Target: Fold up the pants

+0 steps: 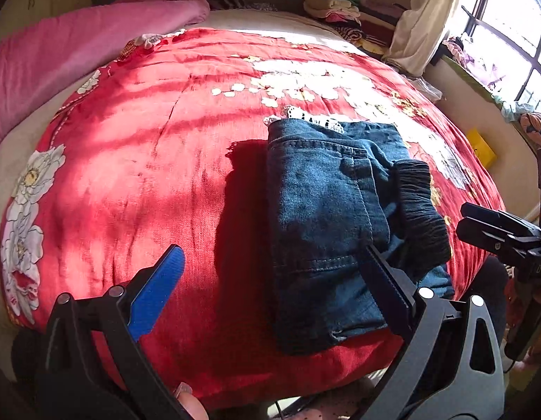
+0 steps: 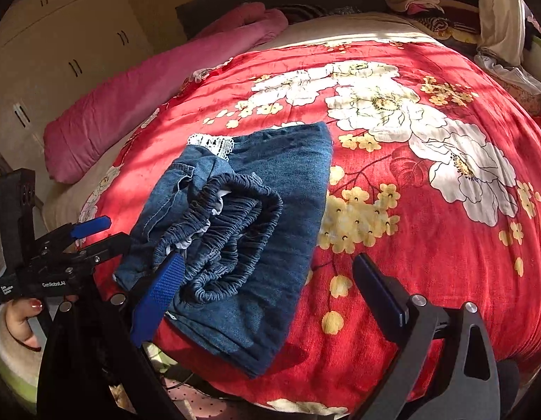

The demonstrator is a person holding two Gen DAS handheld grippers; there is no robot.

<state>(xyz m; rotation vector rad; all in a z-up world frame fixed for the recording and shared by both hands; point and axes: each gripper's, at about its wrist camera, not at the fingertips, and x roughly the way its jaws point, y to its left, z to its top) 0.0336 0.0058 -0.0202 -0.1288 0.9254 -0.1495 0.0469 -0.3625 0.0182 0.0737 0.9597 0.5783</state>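
I see the denim pants [image 2: 249,217] folded into a compact bundle on the red floral bedspread [image 2: 410,210], centre-left in the right wrist frame, with the elastic waistband [image 2: 228,231] bunched on top. My left claw [image 1: 274,280] is spread wide, empty, low over the bundle's near edge. My right claw [image 2: 270,283] is also spread, pinching nothing, beside the pants.

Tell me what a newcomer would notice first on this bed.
The folded blue denim pants, elastic waistband bunched on top, lie near the bed's front edge on the bright red quilt with white flowers. A long pink bolster pillow lies along the quilt's far left side. Both the left gripper and right gripper are open.
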